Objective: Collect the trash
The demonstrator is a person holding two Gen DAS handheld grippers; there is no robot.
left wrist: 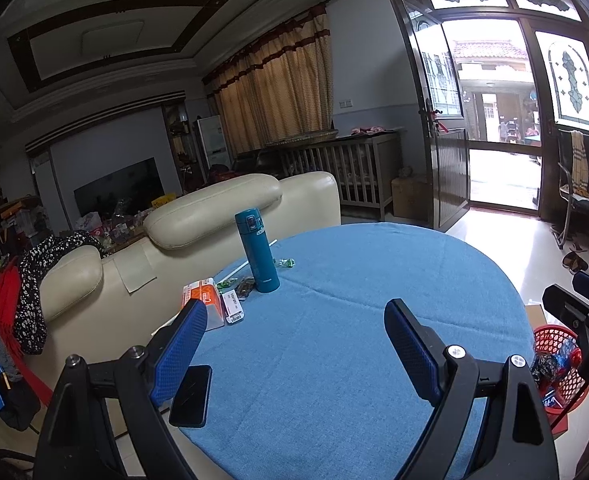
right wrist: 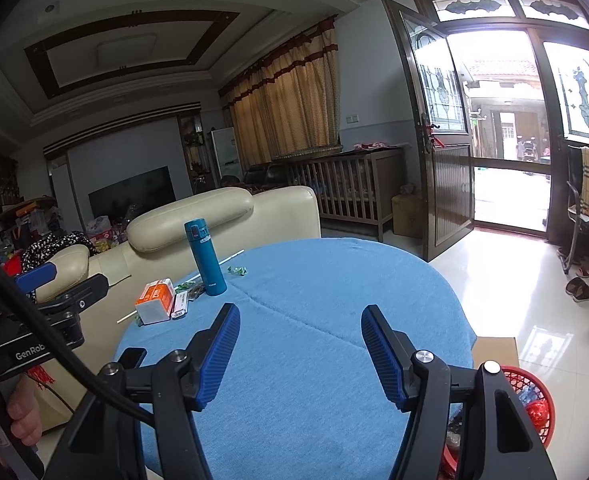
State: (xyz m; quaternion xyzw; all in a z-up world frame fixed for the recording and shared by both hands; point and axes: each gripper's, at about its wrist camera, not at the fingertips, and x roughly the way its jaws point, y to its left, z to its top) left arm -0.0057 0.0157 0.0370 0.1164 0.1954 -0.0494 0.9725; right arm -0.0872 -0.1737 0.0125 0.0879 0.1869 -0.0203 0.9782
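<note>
Hovering above the near edge of a round tabletop (left wrist: 354,320) draped in blue cloth, both grippers are empty: left gripper (left wrist: 296,344) with jaws spread wide, right gripper (right wrist: 300,346) likewise wide, neither touching anything. Count on the tabletop: one teal flask (left wrist: 259,251) standing upright near the far-left rim; one orange-and-white box (right wrist: 156,300) lying to its left; one white labelled packet (left wrist: 232,307) just beside the box; one dark phone (left wrist: 191,395) flat at the near-left edge, beside the left gripper's left finger; one thin white stick (right wrist: 230,258) passing behind the flask. Trash seen: one green candy wrapper (left wrist: 285,263) just right of the flask, one green wrapper (left wrist: 227,282) and one dark brown wrapper (left wrist: 245,286) between flask and box; a small green scrap near the box's front corner in the right wrist view is too small to identify. One red mesh basket (left wrist: 556,340) sits on the floor just beyond the right rim of the tabletop, holding several crumpled wrappers, count unclear. Room: one cream leather sofa (left wrist: 214,216) directly behind the tabletop with clothes heaped on its left arm, one wall TV (right wrist: 132,194), tan curtains (left wrist: 278,80), one wooden crib (right wrist: 354,188), glossy pale tile floor (right wrist: 514,280), and a glass door (left wrist: 438,120) standing open to daylight
</note>
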